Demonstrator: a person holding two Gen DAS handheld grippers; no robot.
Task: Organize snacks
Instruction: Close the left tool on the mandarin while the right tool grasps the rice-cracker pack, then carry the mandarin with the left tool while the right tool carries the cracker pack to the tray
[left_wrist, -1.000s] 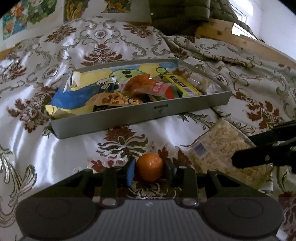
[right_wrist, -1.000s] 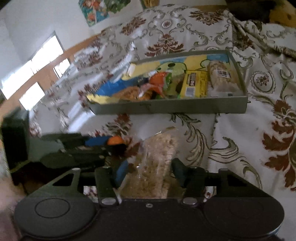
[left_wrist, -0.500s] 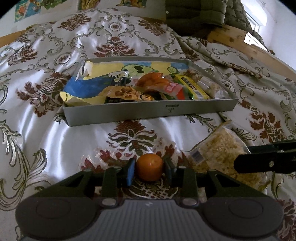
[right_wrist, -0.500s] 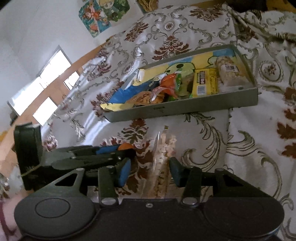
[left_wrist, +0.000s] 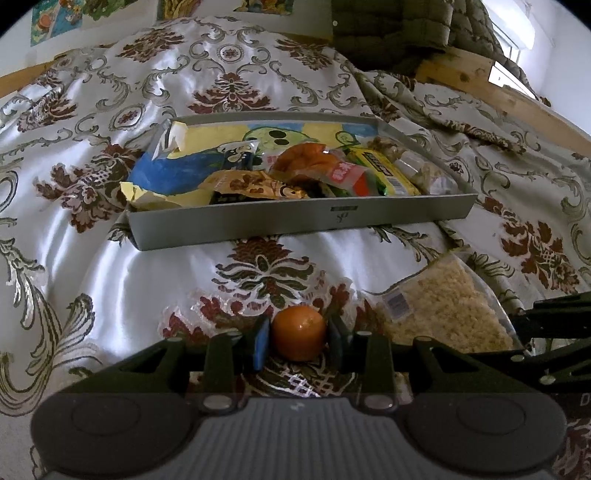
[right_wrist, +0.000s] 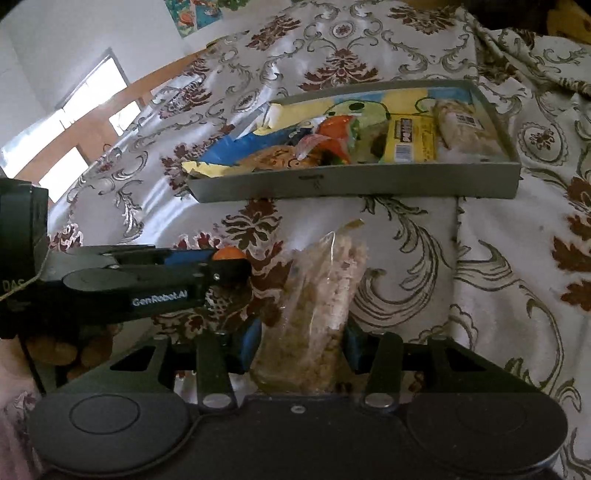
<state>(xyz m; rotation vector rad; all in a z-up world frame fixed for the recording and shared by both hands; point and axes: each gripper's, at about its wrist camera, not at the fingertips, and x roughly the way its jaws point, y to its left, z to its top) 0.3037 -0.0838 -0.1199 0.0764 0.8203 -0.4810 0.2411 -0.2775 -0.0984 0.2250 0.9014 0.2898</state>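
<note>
Left wrist view, lower centre: the left gripper (left_wrist: 298, 338) was closed on a small orange fruit (left_wrist: 299, 332), pads at its two sides, presumably so the round body could not roll on the bed (left_wrist: 110, 295); right wrist view, lower centre: the right gripper (right_wrist: 300, 347) pinched the near end of a clear bag of puffed snack (right_wrist: 317, 314), which sagged forward; the grey tray (left_wrist: 295, 221), upper centre in both views, already held several packets, evidently the destination.
</note>
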